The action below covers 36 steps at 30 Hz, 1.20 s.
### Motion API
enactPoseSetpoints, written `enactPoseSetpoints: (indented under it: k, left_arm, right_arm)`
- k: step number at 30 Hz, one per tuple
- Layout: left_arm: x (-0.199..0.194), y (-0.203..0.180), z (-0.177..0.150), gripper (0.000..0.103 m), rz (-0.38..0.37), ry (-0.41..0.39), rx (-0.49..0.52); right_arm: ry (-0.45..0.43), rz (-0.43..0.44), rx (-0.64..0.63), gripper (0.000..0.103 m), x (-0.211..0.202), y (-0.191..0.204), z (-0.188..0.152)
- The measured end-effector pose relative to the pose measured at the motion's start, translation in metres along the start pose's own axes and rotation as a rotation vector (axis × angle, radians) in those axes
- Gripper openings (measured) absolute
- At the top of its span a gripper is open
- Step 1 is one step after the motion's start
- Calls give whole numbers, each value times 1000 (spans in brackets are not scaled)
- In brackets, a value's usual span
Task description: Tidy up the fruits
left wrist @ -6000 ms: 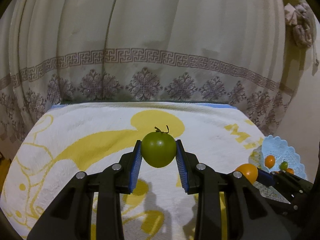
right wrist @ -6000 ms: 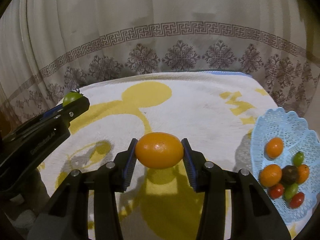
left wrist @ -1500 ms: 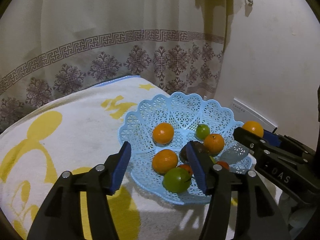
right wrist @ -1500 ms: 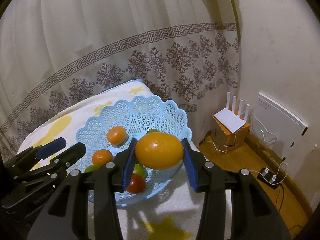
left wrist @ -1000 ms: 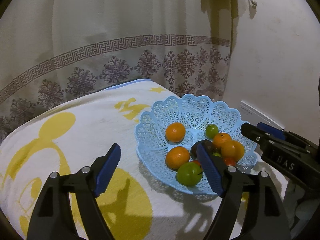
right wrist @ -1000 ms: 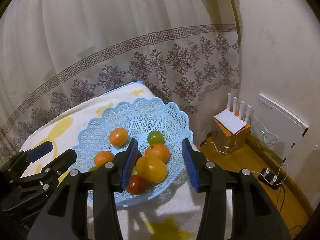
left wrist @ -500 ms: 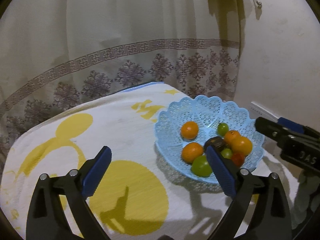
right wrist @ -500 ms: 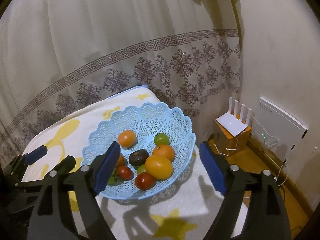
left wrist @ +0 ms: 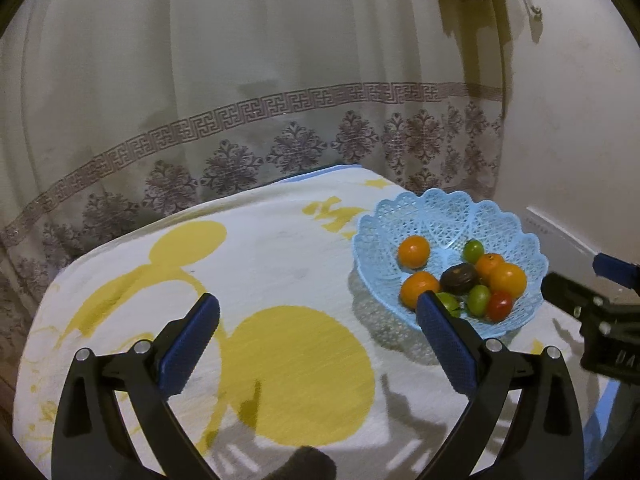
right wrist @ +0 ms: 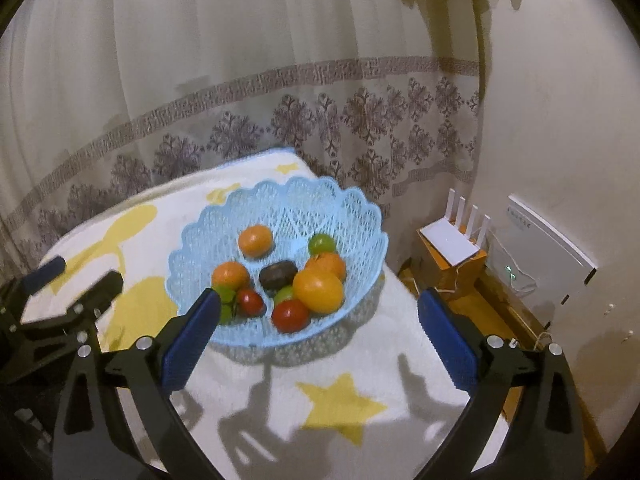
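Observation:
A light blue lattice basket sits on the towel and holds several fruits. Among them are a big orange, smaller oranges, a dark fruit, red tomatoes and green ones. A green tomato lies at the basket's near side, partly hidden behind my left finger. My left gripper hovers over the towel to the basket's left. Its jaws are opening wide with nothing between them. My right gripper stands just short of the basket, its jaws also opening and empty.
The white towel with yellow shapes covers the surface, which ends close behind and right of the basket. A patterned curtain hangs behind. On the floor to the right are a white router on a box, a white wall unit and cables.
The right gripper let the big orange fall into the basket; the green tomato from the left gripper lies there too. Both grippers opened wide and drew back from the basket.

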<state>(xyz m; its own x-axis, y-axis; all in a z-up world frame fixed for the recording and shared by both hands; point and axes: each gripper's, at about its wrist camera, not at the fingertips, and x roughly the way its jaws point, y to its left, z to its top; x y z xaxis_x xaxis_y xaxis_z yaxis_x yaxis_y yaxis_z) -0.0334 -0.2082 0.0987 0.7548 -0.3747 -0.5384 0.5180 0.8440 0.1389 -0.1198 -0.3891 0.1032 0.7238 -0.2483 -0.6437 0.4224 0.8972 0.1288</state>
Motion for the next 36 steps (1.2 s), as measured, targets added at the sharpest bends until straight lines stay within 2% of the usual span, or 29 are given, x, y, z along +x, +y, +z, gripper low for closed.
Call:
enactPoseSetpoints:
  k: [7, 18, 36]
  left_arm:
    - [-1, 1, -5, 98, 44, 5, 11]
    - [8, -5, -11, 98, 81, 26, 40]
    - [12, -10, -15, 98, 78, 37, 64]
  right_arm:
    - [13, -6, -71, 100, 3, 19, -8]
    - [31, -12, -78, 100, 13, 22, -11]
    - [38, -18, -94, 100, 17, 24, -14]
